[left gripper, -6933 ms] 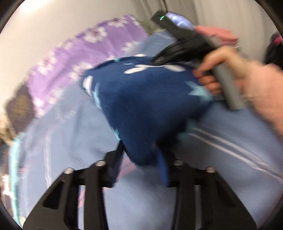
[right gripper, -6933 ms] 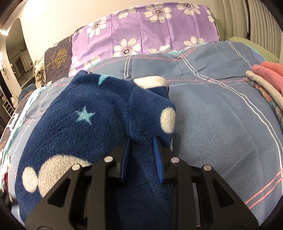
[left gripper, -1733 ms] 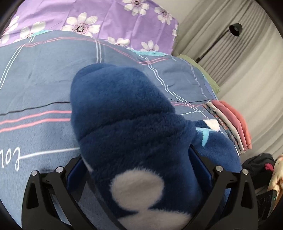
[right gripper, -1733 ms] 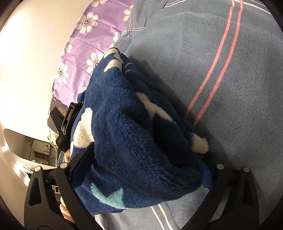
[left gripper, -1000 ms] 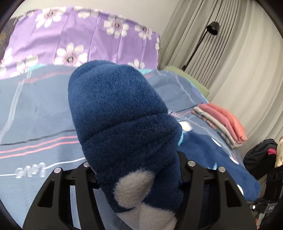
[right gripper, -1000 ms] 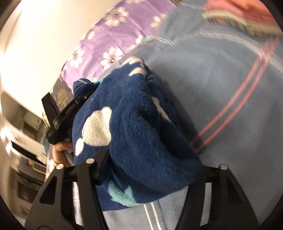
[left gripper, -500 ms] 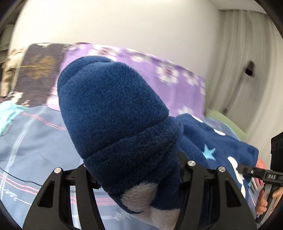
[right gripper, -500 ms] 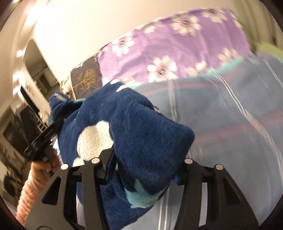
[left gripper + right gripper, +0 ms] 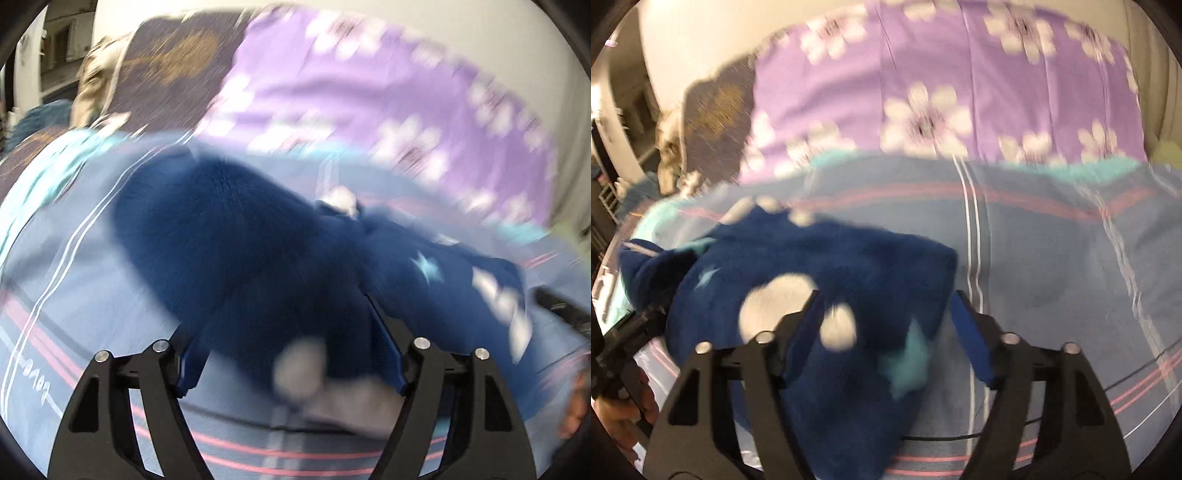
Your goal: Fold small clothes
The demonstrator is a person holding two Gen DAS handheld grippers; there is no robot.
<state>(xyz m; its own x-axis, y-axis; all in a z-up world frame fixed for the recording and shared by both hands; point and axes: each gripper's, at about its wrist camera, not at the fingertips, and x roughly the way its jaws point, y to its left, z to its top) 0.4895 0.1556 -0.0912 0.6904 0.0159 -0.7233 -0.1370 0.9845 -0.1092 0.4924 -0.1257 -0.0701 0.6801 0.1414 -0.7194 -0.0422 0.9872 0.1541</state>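
A dark blue fleece garment [image 9: 236, 251] with white blobs and pale stars lies in a thick bundle on the blue striped bedspread [image 9: 51, 295]. My left gripper [image 9: 288, 354] has its jaws spread wide around one end of the bundle. The same garment [image 9: 798, 280] shows in the right wrist view. My right gripper [image 9: 886, 325] is open, with the garment's corner between its jaws. Both views are blurred by motion.
A purple flowered pillow [image 9: 923, 103] stands at the head of the bed, with a dark patterned cushion [image 9: 713, 107] to its left. The other hand and gripper handle [image 9: 617, 354] show at the lower left of the right wrist view.
The garment, held up off the bed half a second ago, has come down onto the bedspread. Both grippers' jaws have spread wider around it.
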